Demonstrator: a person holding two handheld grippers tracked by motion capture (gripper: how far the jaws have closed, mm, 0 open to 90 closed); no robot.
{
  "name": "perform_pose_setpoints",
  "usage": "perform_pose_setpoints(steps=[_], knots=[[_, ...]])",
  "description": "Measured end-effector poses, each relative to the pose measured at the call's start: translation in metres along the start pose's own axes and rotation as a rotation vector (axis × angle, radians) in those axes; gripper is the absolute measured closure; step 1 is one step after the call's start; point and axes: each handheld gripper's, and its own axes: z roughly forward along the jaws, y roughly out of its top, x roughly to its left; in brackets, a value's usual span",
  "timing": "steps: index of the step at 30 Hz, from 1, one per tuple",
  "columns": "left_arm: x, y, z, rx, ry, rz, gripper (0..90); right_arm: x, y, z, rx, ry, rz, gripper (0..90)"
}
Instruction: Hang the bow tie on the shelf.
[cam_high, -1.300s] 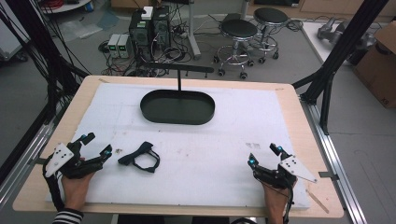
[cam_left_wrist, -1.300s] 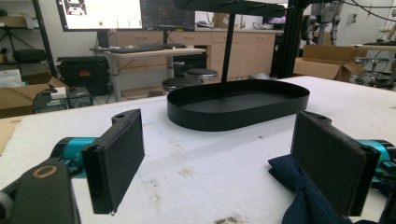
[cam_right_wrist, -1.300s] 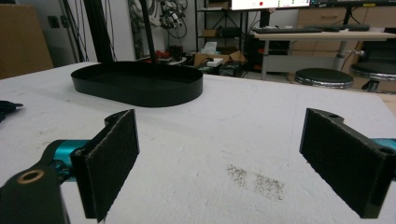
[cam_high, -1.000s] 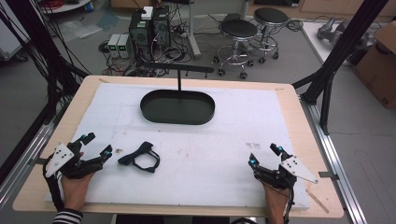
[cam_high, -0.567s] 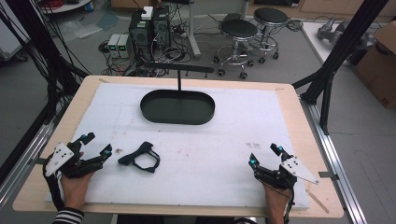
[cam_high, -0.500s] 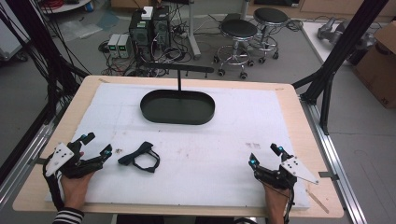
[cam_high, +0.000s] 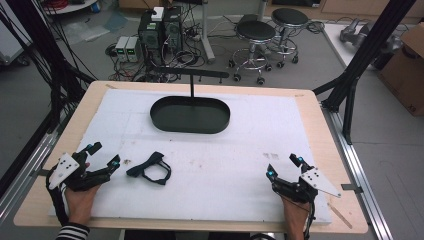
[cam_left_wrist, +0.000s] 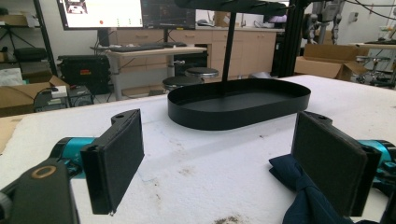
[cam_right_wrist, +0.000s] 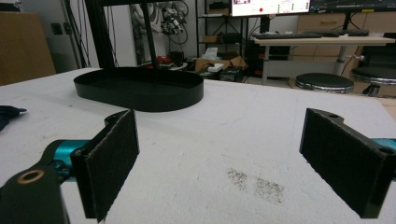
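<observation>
A dark navy bow tie (cam_high: 150, 169) with its strap loop lies on the white mat, left of centre. In the left gripper view its cloth (cam_left_wrist: 303, 198) shows low at the right, just behind the right jaw. My left gripper (cam_high: 103, 155) rests open on the mat just left of the bow tie, nothing between its pads. My right gripper (cam_high: 284, 167) rests open near the front right of the mat, jaws wide apart and empty (cam_right_wrist: 219, 163). A black oval tray (cam_high: 190, 114) with an upright post and crossbar stands at the back centre.
The white mat (cam_high: 240, 150) covers a wooden table (cam_high: 327, 150). A small dark smudge (cam_right_wrist: 254, 184) marks the mat ahead of the right gripper. Stools (cam_high: 255, 32), computer boxes and cables stand on the floor beyond the table. A black frame post (cam_high: 362, 60) rises at the right.
</observation>
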Motion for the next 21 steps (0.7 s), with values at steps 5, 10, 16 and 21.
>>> perform_pose_setpoints(steps=[5,10,16,21], knots=[[0.0,0.0001,0.0,0.001,0.0,0.001,17.3,-0.0002,0.0001,0.0004,0.0,-0.001,-0.001,10.8],[0.0,0.0,0.0,0.0,-0.003,0.001,17.2,-0.0001,0.0001,0.0005,0.001,-0.001,-0.002,10.9],[0.0008,0.0003,-0.0005,-0.001,-0.009,0.0,17.2,-0.0003,0.0002,0.0006,0.003,-0.001,-0.001,10.9],[0.0019,0.0027,-0.0019,0.009,-0.007,-0.017,16.9,0.0001,0.0003,0.0006,0.007,-0.001,0.004,10.8]])
